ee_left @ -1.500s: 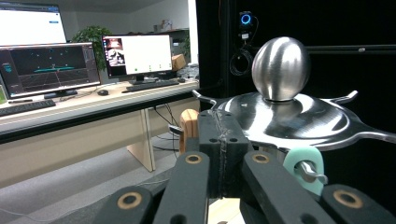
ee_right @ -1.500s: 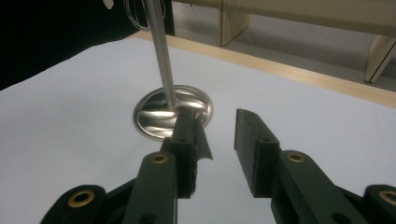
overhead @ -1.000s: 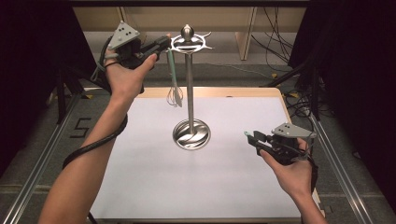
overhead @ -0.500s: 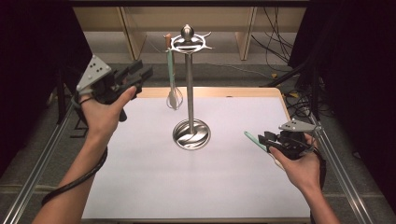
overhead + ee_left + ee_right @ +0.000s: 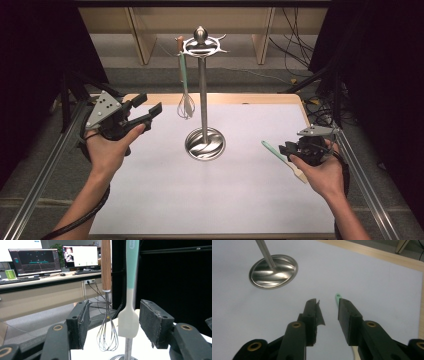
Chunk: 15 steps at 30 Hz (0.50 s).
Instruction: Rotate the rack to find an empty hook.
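A steel utensil stand (image 5: 202,85) rises from a round base (image 5: 205,145) mid-table. From its left hooks hang a wire whisk (image 5: 186,106) with a wooden handle and a teal-handled spatula (image 5: 183,67). My left gripper (image 5: 150,104) hovers left of the stand. Its jaws have just been opening and stand wide, nothing between the pads. Through the gap I see the whisk (image 5: 108,336) and the spatula's white blade (image 5: 128,323) farther off. My right gripper (image 5: 285,150) is open low over a green utensil (image 5: 271,149) on the table. Its green tip (image 5: 337,297) pokes out by the right jaw.
White paper (image 5: 210,200) covers the wooden table top (image 5: 260,98). Metal rails (image 5: 45,172) run along both sides, with cables on the floor at the back right. The stand's base (image 5: 273,271) lies ahead and left of the right gripper (image 5: 328,302).
The left gripper has come down and to the left from the stand's top hooks, and its jaws have opened. The spatula stays hanging. The right hand has drifted slightly right.
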Motion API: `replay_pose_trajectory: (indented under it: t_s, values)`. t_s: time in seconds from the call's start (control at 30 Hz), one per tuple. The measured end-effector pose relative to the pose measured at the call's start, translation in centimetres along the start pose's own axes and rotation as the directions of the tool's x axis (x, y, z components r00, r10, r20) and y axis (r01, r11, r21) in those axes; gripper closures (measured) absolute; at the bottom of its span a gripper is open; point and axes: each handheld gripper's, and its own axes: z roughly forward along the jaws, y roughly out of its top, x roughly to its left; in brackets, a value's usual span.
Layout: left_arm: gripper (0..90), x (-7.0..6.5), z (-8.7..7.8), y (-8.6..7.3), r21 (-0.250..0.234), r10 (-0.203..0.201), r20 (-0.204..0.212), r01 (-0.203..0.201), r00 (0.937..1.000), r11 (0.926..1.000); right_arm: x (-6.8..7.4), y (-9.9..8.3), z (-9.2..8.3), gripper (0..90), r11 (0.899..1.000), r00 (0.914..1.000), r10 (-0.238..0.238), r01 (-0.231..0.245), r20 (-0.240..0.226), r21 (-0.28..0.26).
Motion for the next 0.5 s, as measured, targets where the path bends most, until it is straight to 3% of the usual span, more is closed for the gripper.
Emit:
replay_pose_trajectory:
  t_s: [0.03, 0.07, 0.1, 0.13, 0.27, 0.3, 0.33, 0.4, 0.43, 0.47, 0.5]
  values:
    - [40.6, -0.1, 0.0, 0.0, 0.001, 0.0, 0.0, 0.0, 1.0, 1.0, -0.3, 0.0, 0.1, 68.5, 1.0, 0.9999, -0.013, 0.013, 0.004, 0.016]
    - [40.5, -0.1, 0.0, -0.1, 0.005, 0.004, 0.001, -0.004, 1.0, 1.0, -0.2, 0.0, 0.1, 68.6, 0.998, 0.9997, 0.025, -0.025, 0.0, 0.057]
    - [40.5, -0.2, -0.1, -0.2, 0.014, 0.003, 0.0, -0.003, 1.0, 0.9999, -0.4, 0.0, 0.2, 68.7, 0.998, 0.9998, 0.021, -0.021, 0.005, 0.056]
    - [40.5, -0.4, -0.1, -0.3, 0.031, -0.027, -0.001, 0.027, 0.9996, 0.9992, -0.5, 0.0, 0.3, 68.6, 0.997, 0.9997, 0.023, -0.023, 0.002, 0.076]
    - [40.6, -0.5, -0.2, -0.4, 0.034, -0.018, 0.002, 0.018, 0.9998, 0.9993, -1.4, 0.0, 1.3, 68.8, 0.987, 1.0, -0.002, 0.001, 0.008, 0.163]
    - [40.5, -0.3, -0.2, -0.2, 0.017, 0.008, 0.008, -0.008, 0.9999, 0.9998, -1.6, -0.1, 1.6, 68.9, 0.983, 1.0, -0.008, 0.008, 0.001, 0.186]
    - [40.6, -0.5, -0.3, -0.2, 0.028, -0.011, 0.003, 0.011, 0.9999, 0.9996, -1.5, -0.4, 2.3, 68.9, 0.987, 0.9998, 0.019, -0.021, 0.008, 0.162]
    - [40.6, -0.4, -0.4, 0.0, 0.013, -0.005, -0.004, 0.005, 1.0, 0.9999, -1.8, -0.5, 2.6, 68.8, 0.975, 0.9999, -0.011, 0.009, 0.005, 0.224]
    - [40.6, -0.3, -0.3, 0.1, 0.003, 0.008, 0.007, -0.008, 0.9999, 1.0, -1.7, -0.6, 2.9, 68.8, 0.976, 1.0, 0.001, -0.003, 0.009, 0.216]
    - [40.6, -0.3, -0.4, 0.1, 0.007, -0.008, 0.002, 0.008, 1.0, 0.9999, -1.7, -0.7, 3.2, 68.6, 0.975, 1.0, 0.004, -0.005, 0.006, 0.221]
    - [40.6, -0.3, -0.5, 0.1, 0.007, -0.007, -0.007, 0.007, 1.0, 1.0, -1.8, -0.6, 3.0, 68.6, 0.961, 1.0, -0.005, 0.004, 0.004, 0.275]
